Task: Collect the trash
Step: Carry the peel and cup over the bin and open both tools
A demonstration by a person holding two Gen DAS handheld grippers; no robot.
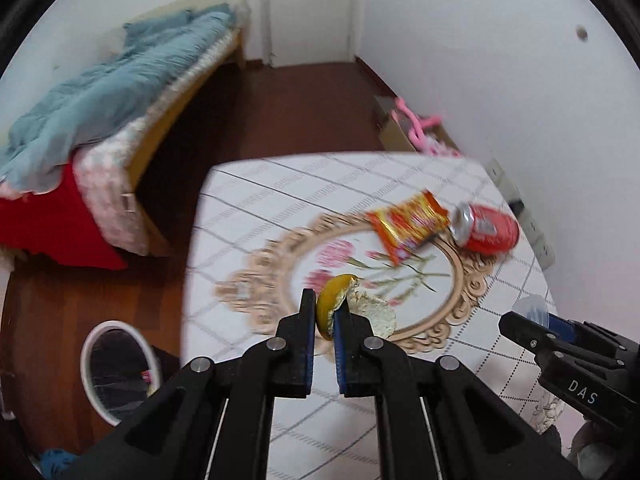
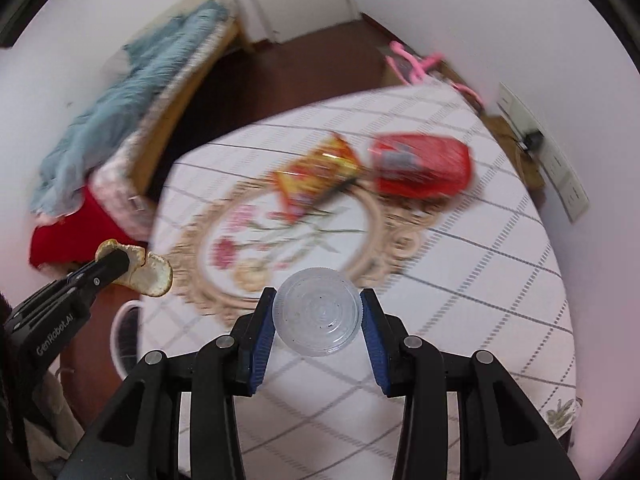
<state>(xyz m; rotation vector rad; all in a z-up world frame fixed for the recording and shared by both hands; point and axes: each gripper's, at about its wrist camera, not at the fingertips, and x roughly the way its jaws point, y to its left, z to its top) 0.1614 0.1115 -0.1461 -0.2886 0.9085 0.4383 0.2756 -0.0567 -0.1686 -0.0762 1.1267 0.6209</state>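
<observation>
My left gripper (image 1: 325,310) is shut on a piece of orange peel (image 1: 334,302) and holds it above the table; the peel also shows in the right wrist view (image 2: 154,276). My right gripper (image 2: 318,312) is shut on a clear plastic cup (image 2: 316,312), seen bottom-first, held above the table (image 2: 480,280). An orange snack wrapper (image 1: 408,222) and a crushed red can (image 1: 488,228) lie on the far side of the table. A white-rimmed trash bin (image 1: 116,372) stands on the floor left of the table.
A bed (image 1: 120,92) with a blue blanket stands at the left. A cardboard box with pink hangers (image 1: 416,124) sits by the right wall. A power strip (image 1: 540,240) lies at the table's right edge. The dark wooden floor (image 1: 300,104) runs to a door.
</observation>
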